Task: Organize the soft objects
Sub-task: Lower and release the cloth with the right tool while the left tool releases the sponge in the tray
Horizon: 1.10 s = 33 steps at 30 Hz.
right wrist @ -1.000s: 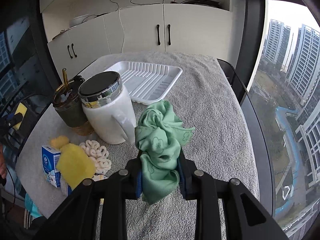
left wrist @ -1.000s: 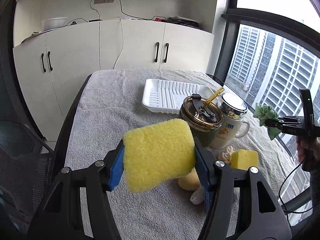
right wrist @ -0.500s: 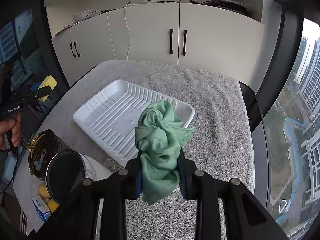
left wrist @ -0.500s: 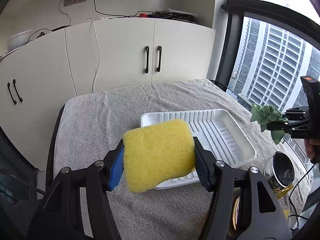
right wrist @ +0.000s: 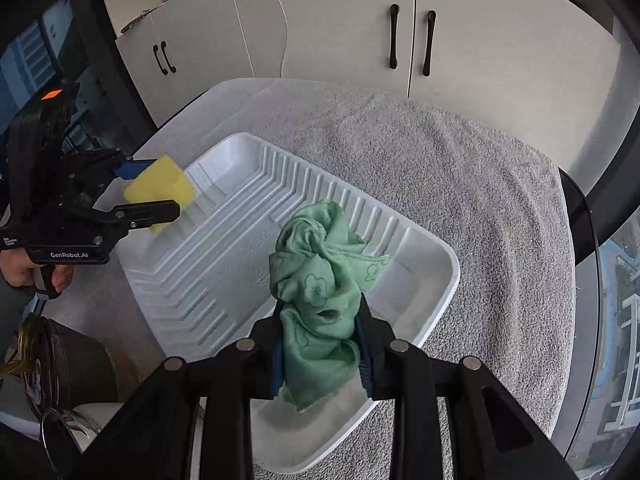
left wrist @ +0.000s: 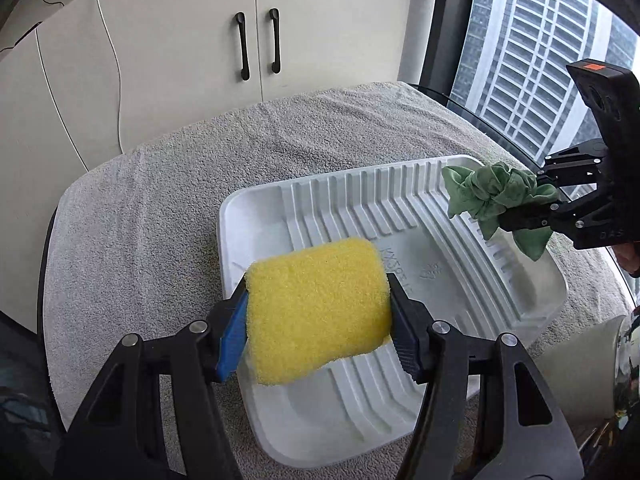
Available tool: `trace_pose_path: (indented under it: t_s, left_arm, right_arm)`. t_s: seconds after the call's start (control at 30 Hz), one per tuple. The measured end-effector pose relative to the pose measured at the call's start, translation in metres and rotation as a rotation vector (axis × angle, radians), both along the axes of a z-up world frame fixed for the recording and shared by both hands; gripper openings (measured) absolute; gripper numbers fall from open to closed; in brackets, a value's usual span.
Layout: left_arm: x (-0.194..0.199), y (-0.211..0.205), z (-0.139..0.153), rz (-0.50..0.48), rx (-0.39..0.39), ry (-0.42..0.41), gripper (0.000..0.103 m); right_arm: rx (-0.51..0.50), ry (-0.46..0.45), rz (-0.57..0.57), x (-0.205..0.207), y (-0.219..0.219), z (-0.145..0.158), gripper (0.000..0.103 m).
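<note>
My left gripper (left wrist: 316,316) is shut on a yellow sponge (left wrist: 318,312), held above the near-left part of the white ribbed tray (left wrist: 460,280). My right gripper (right wrist: 320,332) is shut on a crumpled green cloth (right wrist: 320,280), which hangs over the tray (right wrist: 208,240) near its right end. In the left wrist view the green cloth (left wrist: 492,196) and the right gripper (left wrist: 520,200) hover over the tray's far right rim. In the right wrist view the left gripper (right wrist: 160,188) holds the sponge (right wrist: 160,186) over the tray's left edge. Nothing lies in the tray.
A grey towel (left wrist: 160,208) covers the round table. A dark-lidded tumbler (right wrist: 60,356) and a white mug (left wrist: 580,368) stand just beside the tray's near end. White cabinets (left wrist: 256,40) stand behind the table, a window (left wrist: 540,60) to the right. A hand (right wrist: 24,272) grips the left tool's handle.
Both grippers have moved away from the cups and small items to above the white tray and lowered toward it. Each keeps its hold, sponge on the left, cloth on the right.
</note>
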<state>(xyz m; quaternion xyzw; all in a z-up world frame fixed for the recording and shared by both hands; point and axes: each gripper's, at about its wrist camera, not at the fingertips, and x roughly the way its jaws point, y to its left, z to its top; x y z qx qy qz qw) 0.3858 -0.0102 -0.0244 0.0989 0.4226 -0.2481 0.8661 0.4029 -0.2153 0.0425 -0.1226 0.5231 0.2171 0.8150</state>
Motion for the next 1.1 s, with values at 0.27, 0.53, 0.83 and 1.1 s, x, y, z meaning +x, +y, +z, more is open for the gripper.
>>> trace_pose_path:
  t_s: [0.27,0.53,0.83,1.1]
  left_arm:
    - [0.0,0.001,-0.021,0.018,0.029,0.033,0.06]
    - [-0.002,-0.005,-0.027,0.025,0.036,0.043,0.064]
    - [-0.004,-0.003,-0.026,0.03,-0.002,0.058,0.078]
    - [-0.005,0.002,-0.025,0.049,-0.029,0.058,0.079]
  right_arm:
    - [-0.051,0.022,0.002,0.009,0.006,-0.025,0.033]
    - [-0.07,0.016,0.0,0.011,0.009,-0.032,0.04]
    - [-0.064,-0.013,-0.036,0.004,0.002,-0.025,0.058]
    - [-0.042,-0.025,-0.042,0.001,-0.002,-0.022,0.06]
